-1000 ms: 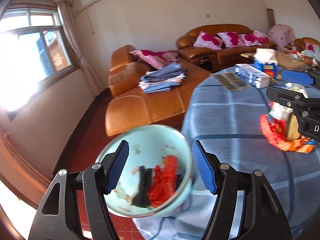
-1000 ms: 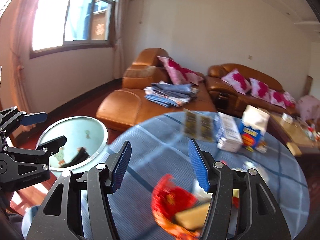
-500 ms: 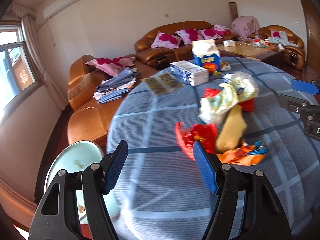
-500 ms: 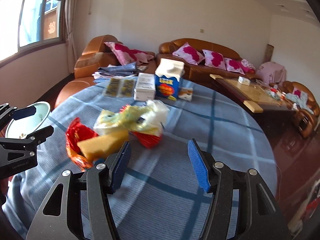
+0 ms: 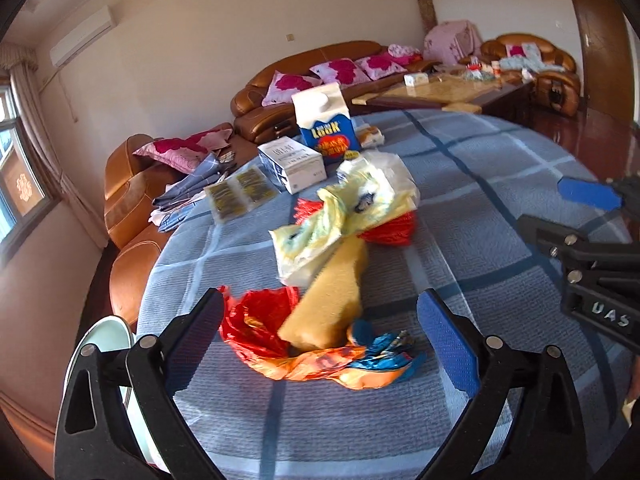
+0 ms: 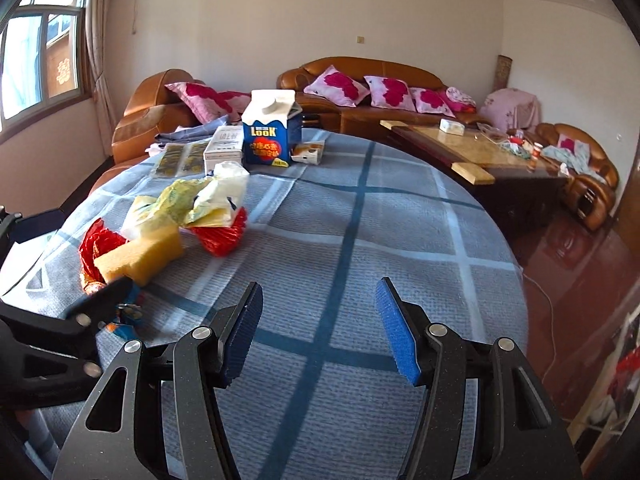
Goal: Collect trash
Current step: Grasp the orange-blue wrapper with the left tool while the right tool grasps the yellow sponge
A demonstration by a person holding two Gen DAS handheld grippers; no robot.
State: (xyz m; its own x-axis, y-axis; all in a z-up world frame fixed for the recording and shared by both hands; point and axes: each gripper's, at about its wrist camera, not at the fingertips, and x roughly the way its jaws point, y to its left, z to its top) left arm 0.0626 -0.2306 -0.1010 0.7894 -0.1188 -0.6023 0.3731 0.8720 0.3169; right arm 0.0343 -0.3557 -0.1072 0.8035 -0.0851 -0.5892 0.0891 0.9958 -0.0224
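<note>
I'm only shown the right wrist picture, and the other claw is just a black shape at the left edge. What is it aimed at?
Observer: The left gripper is open. A crumpled red wrapper and a yellow sponge lie on the table just ahead, framed between its fingers.
Operator: Is there anywhere near it to put rubbish?
Observer: The rim of a pale bin shows just past the table's edge, beside the gripper's left finger.

Black claw (image 5: 320, 336), blue ribbed pads (image 5: 448, 344)
</note>
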